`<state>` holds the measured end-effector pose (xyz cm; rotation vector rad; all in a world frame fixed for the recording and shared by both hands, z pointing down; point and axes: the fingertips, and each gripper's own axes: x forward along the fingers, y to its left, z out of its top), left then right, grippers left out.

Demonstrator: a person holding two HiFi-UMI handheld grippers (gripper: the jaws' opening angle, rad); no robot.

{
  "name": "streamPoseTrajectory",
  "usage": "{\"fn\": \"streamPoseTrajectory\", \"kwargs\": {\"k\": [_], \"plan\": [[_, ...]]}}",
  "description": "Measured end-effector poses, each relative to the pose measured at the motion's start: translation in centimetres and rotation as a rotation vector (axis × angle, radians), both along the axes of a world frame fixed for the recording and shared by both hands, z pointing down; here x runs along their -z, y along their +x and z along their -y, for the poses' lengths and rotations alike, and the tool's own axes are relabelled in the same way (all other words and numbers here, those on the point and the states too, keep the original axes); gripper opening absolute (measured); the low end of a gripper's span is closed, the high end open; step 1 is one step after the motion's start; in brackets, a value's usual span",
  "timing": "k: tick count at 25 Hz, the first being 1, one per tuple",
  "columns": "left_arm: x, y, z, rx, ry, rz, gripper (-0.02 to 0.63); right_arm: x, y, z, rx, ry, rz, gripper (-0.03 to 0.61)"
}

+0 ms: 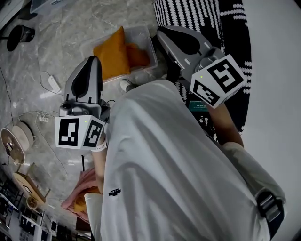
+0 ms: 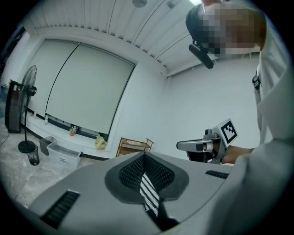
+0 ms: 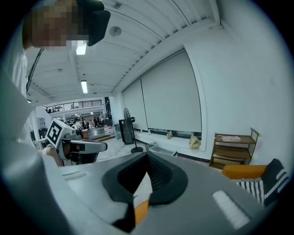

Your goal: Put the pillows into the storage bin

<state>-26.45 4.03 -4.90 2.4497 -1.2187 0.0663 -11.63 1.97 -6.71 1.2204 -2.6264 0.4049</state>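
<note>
Left gripper [image 2: 144, 158] jaws together, striped sliver in slit, hold unclear; right gripper [image 3: 147, 158] fully closed, empty. Orange pillows [image 1: 113, 54] already in storage bin [image 1: 149, 42], far centre; striped pillow [image 1: 197, 14] far right, outside. Risk: bin crowded, striped pillow likely overhangs rim, slips out.
</note>
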Motion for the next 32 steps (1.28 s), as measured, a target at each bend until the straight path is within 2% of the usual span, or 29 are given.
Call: {"fn": "streamPoseTrajectory", "kwargs": {"k": [19, 32], "plan": [[0.0, 0.6, -2.7, -0.048, 0.008, -0.004, 0.008, 0.2, -0.2, -3.2, -0.023, 0.018, -0.017, 0.012], [0.1, 0.6, -3.2, -0.046, 0.006, -0.008, 0.008, 0.7, -0.1, -3.7, -0.023, 0.023, -0.022, 0.012]]}}
